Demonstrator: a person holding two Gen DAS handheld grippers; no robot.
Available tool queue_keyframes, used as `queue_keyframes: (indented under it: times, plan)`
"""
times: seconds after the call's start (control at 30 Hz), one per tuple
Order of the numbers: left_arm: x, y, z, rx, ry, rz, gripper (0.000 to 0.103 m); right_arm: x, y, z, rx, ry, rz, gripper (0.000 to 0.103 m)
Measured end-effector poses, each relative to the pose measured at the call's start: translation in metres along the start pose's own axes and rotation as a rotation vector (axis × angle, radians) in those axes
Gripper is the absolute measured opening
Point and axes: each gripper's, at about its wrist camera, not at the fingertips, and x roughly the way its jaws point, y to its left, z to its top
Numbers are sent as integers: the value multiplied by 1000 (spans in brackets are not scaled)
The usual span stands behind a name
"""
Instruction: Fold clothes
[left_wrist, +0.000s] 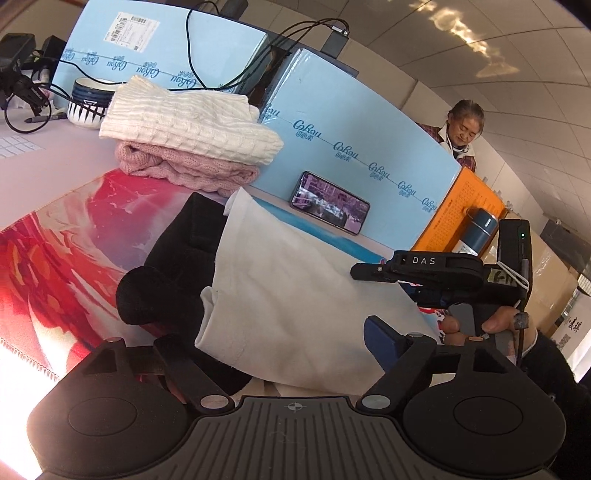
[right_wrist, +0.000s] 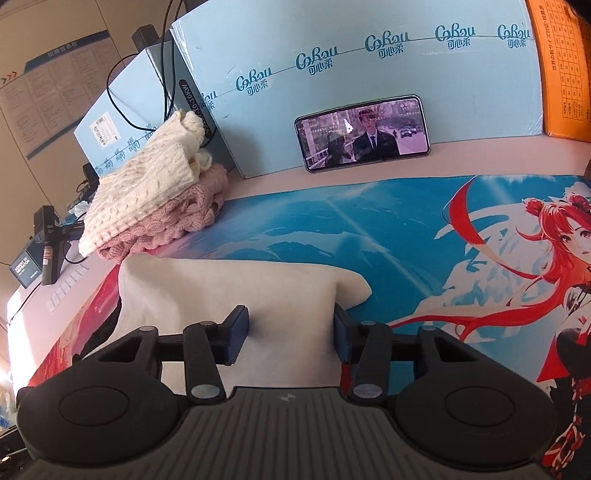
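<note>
White garment (right_wrist: 229, 291) spread on printed mat (right_wrist: 406, 229), well in front of propped phone (right_wrist: 364, 133). Left of phone: folded cream and pink knits (right_wrist: 147, 206) stacked at mat's edge. Black garment (left_wrist: 173, 266) beside white cloth. Left gripper (left_wrist: 273, 354) spread wide, holding nothing. Right gripper (right_wrist: 291, 336) parted wide over cloth edge, not clamped. Right of phone: bare mat.

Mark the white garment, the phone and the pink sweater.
white garment (right_wrist: 280, 291), right wrist view, on its flat middle.
phone (right_wrist: 364, 133), right wrist view, on its screen.
pink sweater (left_wrist: 192, 168), left wrist view, on its folded knit edge.
</note>
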Motion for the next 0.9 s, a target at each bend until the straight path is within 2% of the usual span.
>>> queue_keyframes:
  times: [0.03,0.1,0.23,0.4,0.6,0.9]
  plan:
    - [0,0,0,17,-9,8,53,0,4,-2,-25,-9,-11,33]
    - [-1,1,-1,50,-28,25,37,-2,10,-5,-68,-28,-28,22]
    - [-5,3,-1,97,-68,44,25,-9,18,-3,-94,-62,-39,15]
    - [-19,4,10,109,-146,17,20,-28,35,8,-111,-145,0,12]
    - [-38,7,26,124,-221,-9,19,-50,63,24,-141,-240,71,12]
    - [-72,23,64,182,-402,22,19,-47,122,62,-224,-324,203,11]
